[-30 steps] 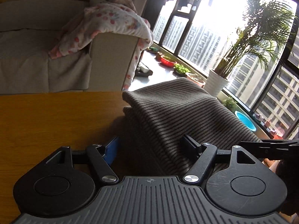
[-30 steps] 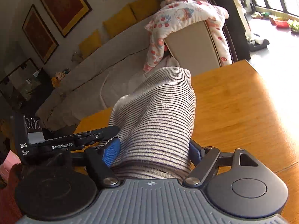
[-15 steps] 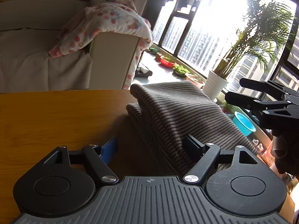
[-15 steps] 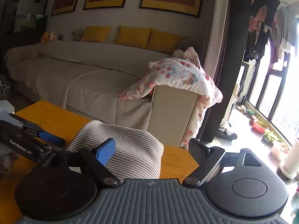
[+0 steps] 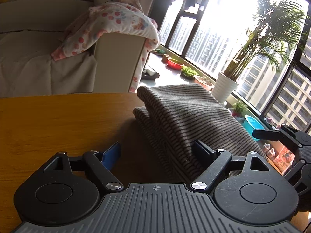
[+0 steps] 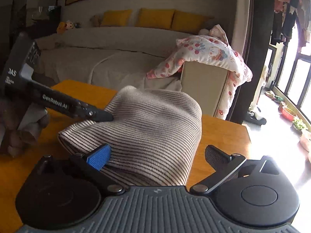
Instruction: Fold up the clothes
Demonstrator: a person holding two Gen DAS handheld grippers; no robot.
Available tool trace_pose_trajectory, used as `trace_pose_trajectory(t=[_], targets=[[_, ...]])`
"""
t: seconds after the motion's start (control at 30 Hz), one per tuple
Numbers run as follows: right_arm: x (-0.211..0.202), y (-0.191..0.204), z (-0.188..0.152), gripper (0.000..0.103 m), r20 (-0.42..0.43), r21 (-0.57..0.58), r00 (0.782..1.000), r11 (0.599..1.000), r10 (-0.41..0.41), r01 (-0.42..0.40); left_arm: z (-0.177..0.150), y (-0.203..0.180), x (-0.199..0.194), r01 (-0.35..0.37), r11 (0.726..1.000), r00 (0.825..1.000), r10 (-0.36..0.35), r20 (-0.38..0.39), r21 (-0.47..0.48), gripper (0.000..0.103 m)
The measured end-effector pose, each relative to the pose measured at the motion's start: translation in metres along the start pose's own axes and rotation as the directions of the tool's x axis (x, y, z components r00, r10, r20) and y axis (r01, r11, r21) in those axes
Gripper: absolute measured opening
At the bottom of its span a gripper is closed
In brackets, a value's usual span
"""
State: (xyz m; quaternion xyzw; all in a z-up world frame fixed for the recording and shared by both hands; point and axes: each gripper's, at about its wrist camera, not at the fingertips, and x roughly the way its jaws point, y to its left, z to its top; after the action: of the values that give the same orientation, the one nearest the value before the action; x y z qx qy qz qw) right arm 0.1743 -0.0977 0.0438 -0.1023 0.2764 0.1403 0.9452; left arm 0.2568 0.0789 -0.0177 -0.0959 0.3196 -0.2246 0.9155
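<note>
Striped sweater point(image 6: 153, 134) lies bundled on the wooden table point(image 5: 58, 120), toward its window-side edge, long folds running away from both tongs. The left gripper point(image 5: 157, 151) and right gripper point(image 6: 157, 155) are both spreading their jaws, cloth slack between them, unpinched. Each sits right at the near hem; neither looks nearer.
</note>
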Motion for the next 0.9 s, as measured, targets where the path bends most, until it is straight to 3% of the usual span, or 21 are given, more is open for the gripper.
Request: trace_pose_trajectory(t=[0.13, 0.2, 0.3, 0.37, 0.43, 0.5, 0.53, 0.63, 0.73, 0.77, 0.9], targets=[[0.008, -0.005, -0.004, 0.103, -0.018, 0.134, 0.999, 0.991, 0.031, -0.029, 0.002, -0.009, -0.013, -0.029, 1.0, 1.0, 0.029, 0.008, 0.012, 0.084], [0.002, -0.005, -0.004, 0.103, 0.005, 0.137, 0.999, 0.989, 0.049, -0.049, 0.004, -0.015, -0.023, -0.03, 0.999, 0.999, 0.029, 0.014, 0.015, 0.08], [-0.013, -0.027, -0.007, 0.103, 0.059, 0.273, 0.985, 0.946, 0.162, -0.172, -0.003, -0.025, -0.039, -0.009, 1.0, 1.0, 0.009, 0.019, 0.027, 0.081], [-0.016, -0.041, -0.014, 0.091, 0.08, 0.363, 0.977, 0.907, 0.199, -0.214, -0.011, -0.031, -0.04, -0.049, 0.996, 0.999, 0.049, 0.004, 0.068, 0.081], [-0.011, -0.053, -0.021, 0.078, 0.065, 0.43, 0.979, 0.88, 0.191, -0.2, -0.016, -0.03, -0.039, -0.071, 0.995, 0.997, 0.072, -0.008, 0.071, 0.082], [-0.001, -0.062, -0.027, 0.073, 0.051, 0.523, 0.972, 0.823, 0.229, -0.221, -0.02, -0.028, -0.037, -0.084, 0.995, 0.996, 0.085, -0.019, 0.06, 0.082], [0.0, -0.061, -0.027, 0.07, 0.049, 0.534, 0.971, 0.816, 0.234, -0.224, -0.021, -0.028, -0.037, -0.096, 0.993, 0.995, 0.097, -0.021, 0.062, 0.082], [-0.007, -0.048, -0.016, 0.069, 0.055, 0.489, 0.977, 0.847, 0.207, -0.207, -0.024, -0.027, -0.037, -0.126, 0.989, 0.992, 0.128, -0.024, 0.071, 0.083], [0.003, -0.043, -0.018, 0.071, -0.011, 0.449, 0.986, 0.882, 0.165, -0.143, -0.026, -0.029, -0.035, -0.137, 0.988, 0.99, 0.139, -0.019, 0.07, 0.084], [0.005, -0.043, -0.022, 0.081, -0.015, 0.448, 0.988, 0.885, 0.151, -0.129, -0.027, -0.03, -0.035, -0.146, 0.987, 0.989, 0.147, -0.014, 0.071, 0.086], [-0.003, -0.04, -0.027, 0.084, -0.002, 0.471, 0.994, 0.876, 0.113, -0.099, -0.032, -0.037, -0.038, -0.191, 0.979, 0.982, 0.19, 0.016, 0.076, 0.09]])
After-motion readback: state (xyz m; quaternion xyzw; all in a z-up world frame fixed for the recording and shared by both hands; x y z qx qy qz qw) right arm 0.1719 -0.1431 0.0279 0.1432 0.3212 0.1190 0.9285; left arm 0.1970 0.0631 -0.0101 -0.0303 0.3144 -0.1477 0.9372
